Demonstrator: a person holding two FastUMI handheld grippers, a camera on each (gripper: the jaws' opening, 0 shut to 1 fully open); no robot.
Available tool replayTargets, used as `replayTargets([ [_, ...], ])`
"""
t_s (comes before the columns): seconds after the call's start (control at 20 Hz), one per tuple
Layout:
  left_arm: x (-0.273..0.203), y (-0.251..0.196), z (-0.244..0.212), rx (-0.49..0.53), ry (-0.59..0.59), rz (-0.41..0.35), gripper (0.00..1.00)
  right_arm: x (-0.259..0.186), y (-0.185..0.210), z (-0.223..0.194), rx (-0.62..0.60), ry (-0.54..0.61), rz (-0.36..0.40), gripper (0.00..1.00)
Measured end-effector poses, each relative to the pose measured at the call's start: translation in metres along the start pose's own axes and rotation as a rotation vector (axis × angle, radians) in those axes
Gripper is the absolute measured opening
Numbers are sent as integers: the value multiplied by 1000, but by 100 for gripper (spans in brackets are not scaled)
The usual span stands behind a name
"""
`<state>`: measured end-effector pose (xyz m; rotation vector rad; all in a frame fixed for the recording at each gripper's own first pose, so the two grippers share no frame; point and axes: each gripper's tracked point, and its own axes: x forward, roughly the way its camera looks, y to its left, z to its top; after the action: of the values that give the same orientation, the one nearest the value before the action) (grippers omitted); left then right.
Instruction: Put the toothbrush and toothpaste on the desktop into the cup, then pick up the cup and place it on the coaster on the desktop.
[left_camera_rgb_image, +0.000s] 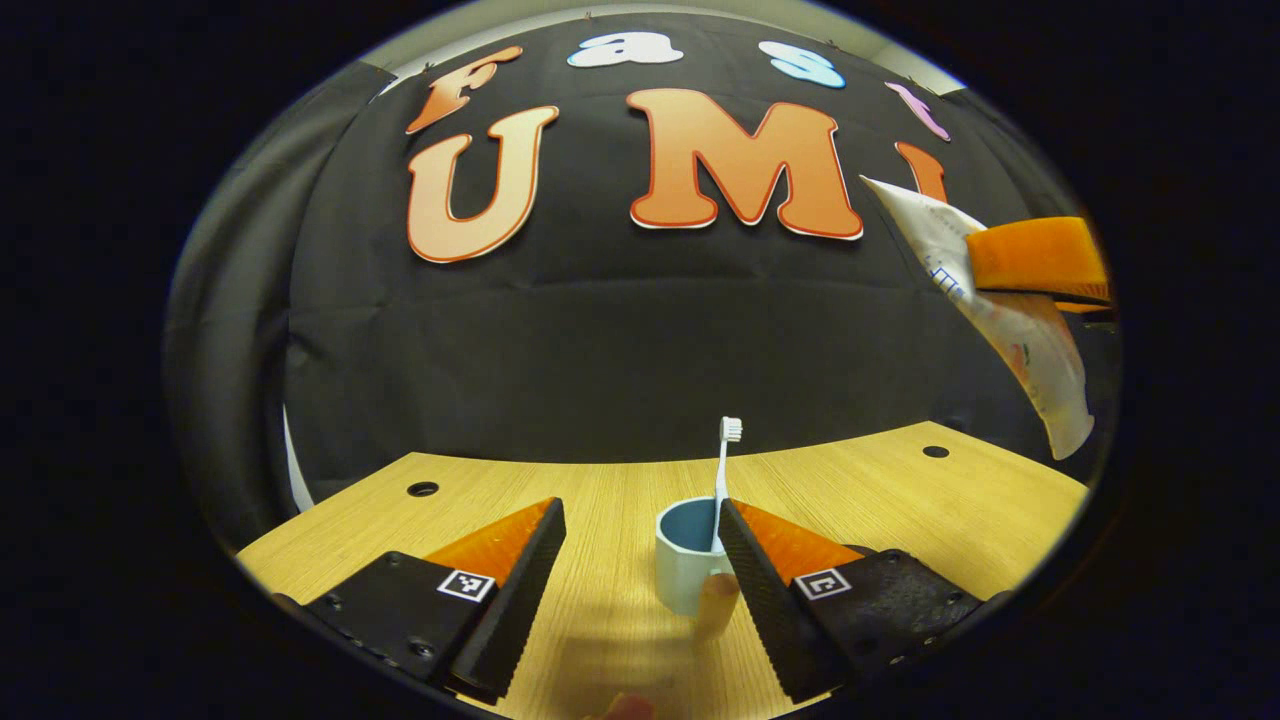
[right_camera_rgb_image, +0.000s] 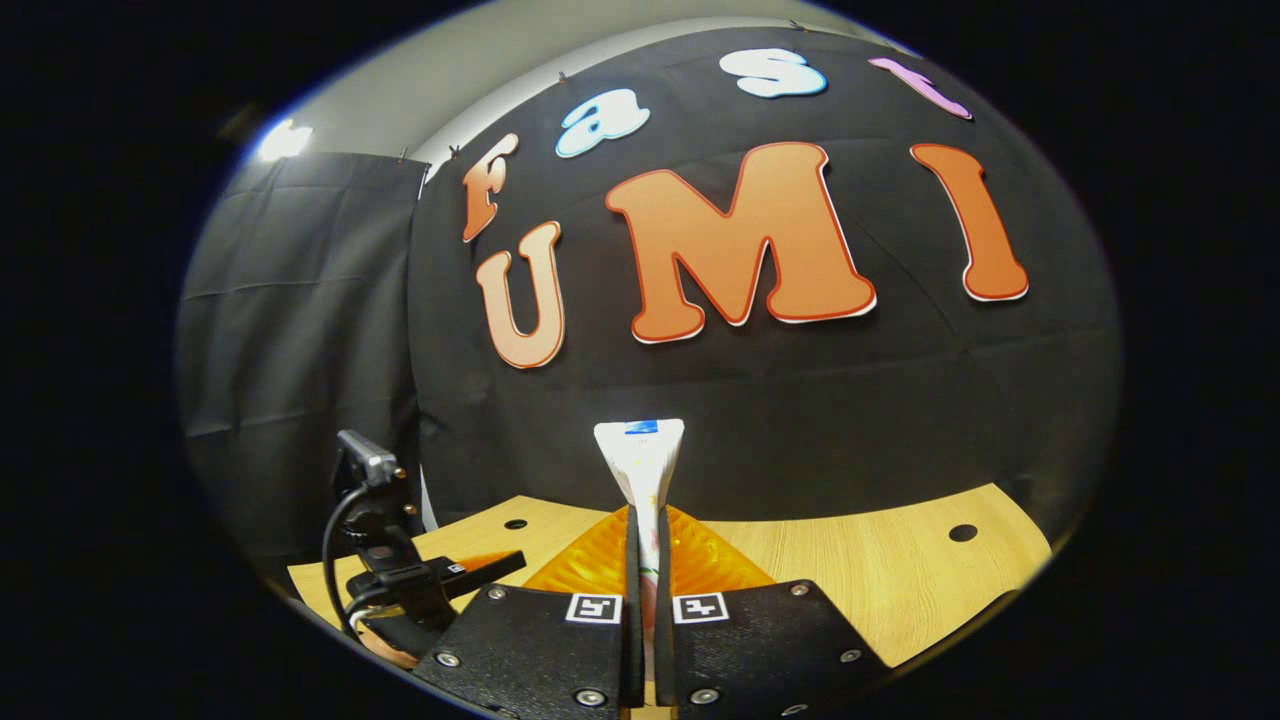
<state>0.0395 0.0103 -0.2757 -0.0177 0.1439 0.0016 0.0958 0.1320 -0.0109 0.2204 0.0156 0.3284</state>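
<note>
One table (left_camera_rgb_image: 880, 490), pale wood, with round holes near its far edge, stretching ahead of both pairs of fingers. One cup (left_camera_rgb_image: 688, 560), upright on it, just ahead of the left gripper (left_camera_rgb_image: 640, 585), against the inner face of the right-hand finger; those fingers (left_camera_rgb_image: 520, 580) wide apart, clamping nothing. One tube of toothpaste (right_camera_rgb_image: 640, 462), clamped flat between the closed fingers of the right gripper (right_camera_rgb_image: 645, 610), crimped end up and forward; seen from the left gripper view, hanging high in the air, up and to the right of the left fingers. One toothbrush (left_camera_rgb_image: 724, 480), already standing in the cup, bristles up, leaning on the rim.

Probably best done so: carry the tube over the cup mouth, tip it upright, lower beside the brush without knocking it, release only once inside. Risk: nudging the light cup over. Coaster not made out.
</note>
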Motion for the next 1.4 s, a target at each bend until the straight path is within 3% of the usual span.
replayTargets([
  [0.6, -88, 30, 18, 47, -96, 9, 95, 46, 24, 2, 7, -95, 75, 5],
  [0.95, -105, 55, 1, 33, -97, 48, 98, 85, 36, -17, 43, -150, 101, 5],
  [1.4, -118, 90, -27, -1, -42, 98, 98, 137, 49, -61, 29, -107, 95, 6],
])
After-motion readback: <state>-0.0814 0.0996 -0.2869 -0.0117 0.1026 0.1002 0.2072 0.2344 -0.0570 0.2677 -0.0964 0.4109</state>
